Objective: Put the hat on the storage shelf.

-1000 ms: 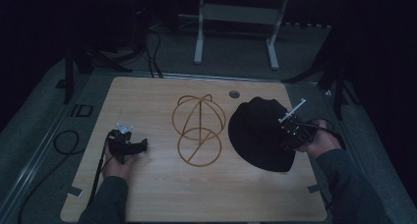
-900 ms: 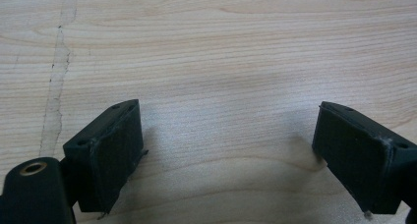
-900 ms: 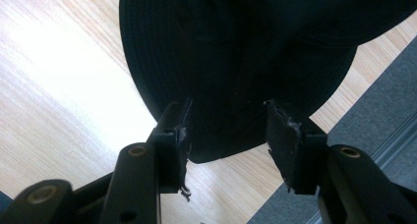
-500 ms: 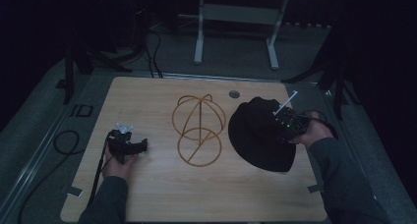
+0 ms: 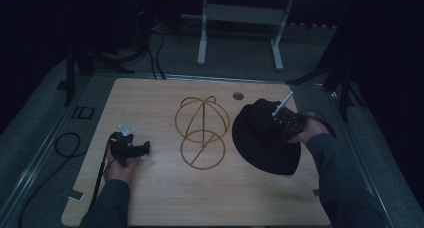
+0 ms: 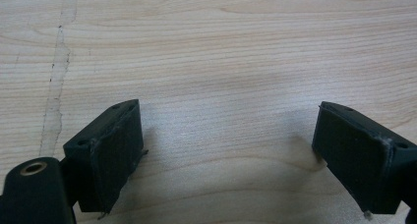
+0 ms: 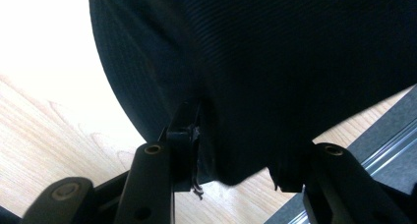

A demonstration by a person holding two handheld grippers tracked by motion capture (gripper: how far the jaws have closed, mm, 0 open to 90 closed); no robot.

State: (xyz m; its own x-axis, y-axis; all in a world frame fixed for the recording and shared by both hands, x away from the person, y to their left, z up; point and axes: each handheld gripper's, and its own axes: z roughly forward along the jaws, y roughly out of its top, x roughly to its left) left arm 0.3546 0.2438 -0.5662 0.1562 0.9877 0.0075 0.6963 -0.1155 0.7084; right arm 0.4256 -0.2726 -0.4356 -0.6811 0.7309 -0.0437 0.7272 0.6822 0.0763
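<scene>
A black brimmed hat lies on the right side of the wooden table. My right gripper reaches onto its crown from the right. Its jaws have just been closing, and in the right gripper view the gripper pinches a bunched fold of the hat between them. A gold wire hat stand, made of loops and a ring, lies at the table's middle. My left gripper rests low on the table's left; its jaws stand wide open over bare wood.
A small round hole sits in the table's far edge beside the hat. A cable loops on the floor at left. White desk legs stand beyond the table. The table's right edge and a grey rail run close behind the hat.
My right hand has moved forward and down onto the hat's crown, and the hat has bunched under it. The left hand has stayed put.
</scene>
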